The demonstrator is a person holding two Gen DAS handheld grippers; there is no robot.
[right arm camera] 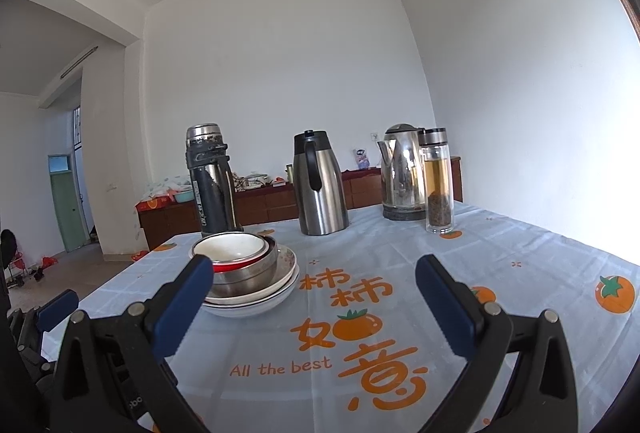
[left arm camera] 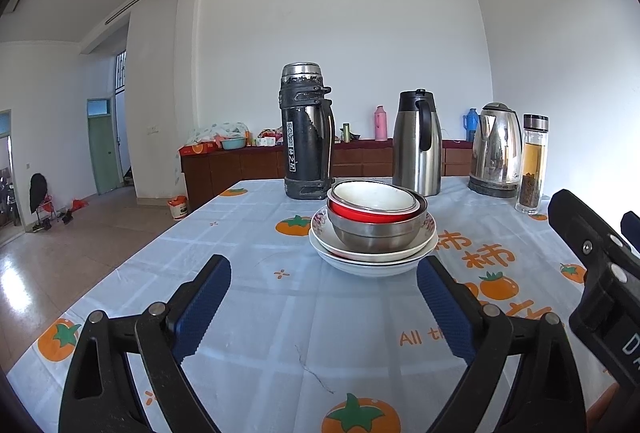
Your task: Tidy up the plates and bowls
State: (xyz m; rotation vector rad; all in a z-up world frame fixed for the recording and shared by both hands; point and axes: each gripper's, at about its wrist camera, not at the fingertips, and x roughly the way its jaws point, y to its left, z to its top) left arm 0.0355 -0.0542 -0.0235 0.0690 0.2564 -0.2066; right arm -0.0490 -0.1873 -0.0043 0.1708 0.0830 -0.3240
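Both tools hang with jaws apart and empty: left tool [left arm camera: 324, 297], right tool [right arm camera: 314, 297]. The stack [left arm camera: 374, 229] sits mid-surface [left arm camera: 248, 313], ahead of both, untouched.

Likely done, or about to unstack. If lifting, take the top white bowl [left arm camera: 374, 196] by its rim, straight up.

Glossy ceramic plates [left arm camera: 372, 261], 1 brushed steel bowl [left arm camera: 376, 235], 1 red bowl [left arm camera: 370, 214]; slick, round, nested.

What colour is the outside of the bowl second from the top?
Red bowl; clearest in the left wrist view.
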